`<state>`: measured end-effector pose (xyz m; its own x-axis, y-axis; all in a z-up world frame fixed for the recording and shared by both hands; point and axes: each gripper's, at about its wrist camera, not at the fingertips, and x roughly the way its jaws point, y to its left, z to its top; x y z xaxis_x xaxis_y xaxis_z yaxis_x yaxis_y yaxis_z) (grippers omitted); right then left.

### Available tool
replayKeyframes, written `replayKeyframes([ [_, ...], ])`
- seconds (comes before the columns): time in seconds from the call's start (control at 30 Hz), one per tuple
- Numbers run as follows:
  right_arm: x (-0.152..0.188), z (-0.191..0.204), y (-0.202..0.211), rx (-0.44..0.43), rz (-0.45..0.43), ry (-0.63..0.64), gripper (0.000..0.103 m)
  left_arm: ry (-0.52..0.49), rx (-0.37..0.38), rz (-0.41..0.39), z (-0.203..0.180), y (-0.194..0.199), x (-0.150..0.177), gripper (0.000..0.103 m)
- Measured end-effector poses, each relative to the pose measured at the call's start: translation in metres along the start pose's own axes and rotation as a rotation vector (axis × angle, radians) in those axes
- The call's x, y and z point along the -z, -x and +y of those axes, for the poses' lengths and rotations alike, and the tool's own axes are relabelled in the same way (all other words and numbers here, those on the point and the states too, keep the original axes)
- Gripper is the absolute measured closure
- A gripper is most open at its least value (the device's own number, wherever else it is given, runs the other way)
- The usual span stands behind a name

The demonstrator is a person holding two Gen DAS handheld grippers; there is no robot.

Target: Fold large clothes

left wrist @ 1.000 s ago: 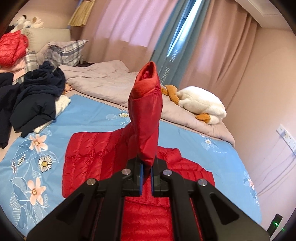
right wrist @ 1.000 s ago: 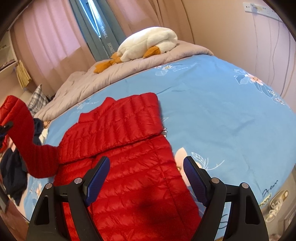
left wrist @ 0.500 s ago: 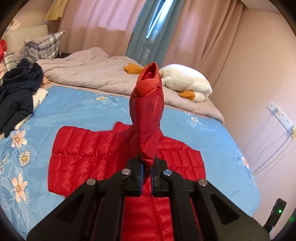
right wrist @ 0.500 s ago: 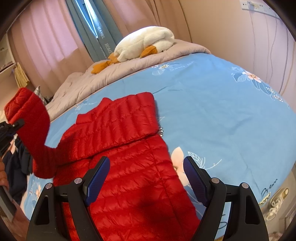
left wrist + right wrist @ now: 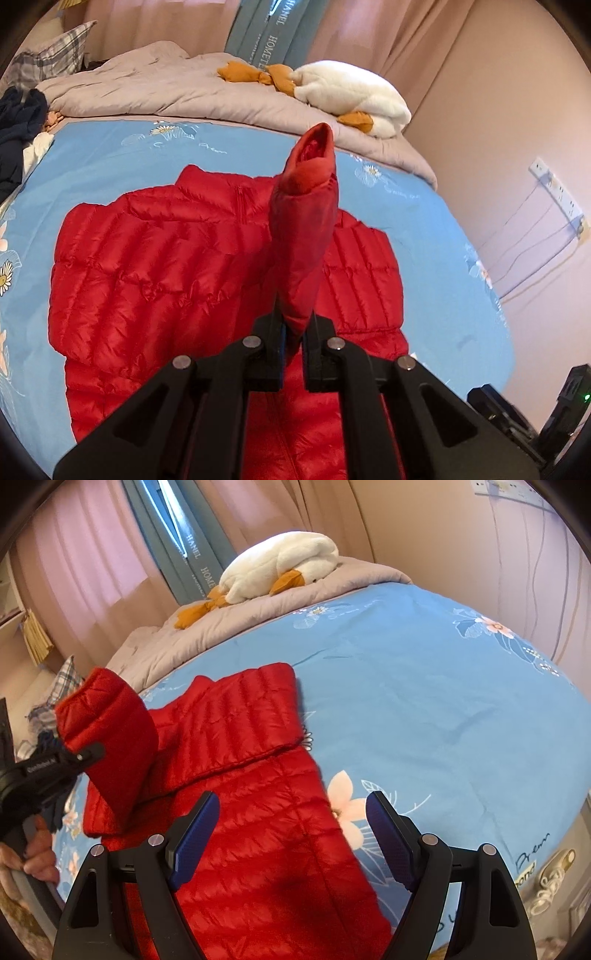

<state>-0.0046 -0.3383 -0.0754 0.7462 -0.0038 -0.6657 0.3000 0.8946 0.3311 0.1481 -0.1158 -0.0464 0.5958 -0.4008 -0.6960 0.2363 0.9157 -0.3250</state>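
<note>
A red quilted down jacket (image 5: 147,266) lies flat on the blue floral bedsheet (image 5: 110,155); it also shows in the right wrist view (image 5: 266,849). Its right sleeve (image 5: 236,720) is folded across the chest. My left gripper (image 5: 293,332) is shut on the other sleeve (image 5: 306,221) and holds it raised above the jacket, cuff pointing away. In the right wrist view that sleeve (image 5: 107,738) hangs from the left gripper (image 5: 79,757) over the jacket's left side. My right gripper (image 5: 291,834) is open and empty, above the jacket's lower body.
A white plush goose (image 5: 351,99) lies on a grey duvet (image 5: 147,85) at the bed's far end. Dark clothes (image 5: 18,129) and a plaid pillow (image 5: 51,55) sit at the left. A wall with sockets and cables (image 5: 554,192) runs along the right.
My left gripper has carried the raised sleeve rightward and over the jacket's body, tipping down toward it. My right gripper has stayed open in nearly the same place.
</note>
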Motion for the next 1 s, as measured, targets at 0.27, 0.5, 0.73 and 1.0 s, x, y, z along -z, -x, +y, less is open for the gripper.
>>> replayKeyframes([
  [0.27, 0.001, -0.007, -0.005, 0.004, 0.014, -0.021, 0.022, -0.014, -0.003, 0.021, -0.001, 0.002, 0.006, 0.050],
  [0.5, 0.000, -0.003, -0.005, 0.004, 0.018, -0.005, 0.022, -0.023, -0.006, -0.004, 0.003, 0.024, 0.005, 0.023],
  [0.73, -0.004, 0.009, -0.006, 0.003, 0.014, 0.034, 0.022, 0.011, 0.003, -0.088, 0.028, 0.062, -0.001, 0.011],
  [1.0, -0.015, 0.036, -0.024, -0.029, 0.045, 0.116, 0.022, 0.128, -0.206, -0.090, 0.104, 0.069, 0.013, 0.011],
])
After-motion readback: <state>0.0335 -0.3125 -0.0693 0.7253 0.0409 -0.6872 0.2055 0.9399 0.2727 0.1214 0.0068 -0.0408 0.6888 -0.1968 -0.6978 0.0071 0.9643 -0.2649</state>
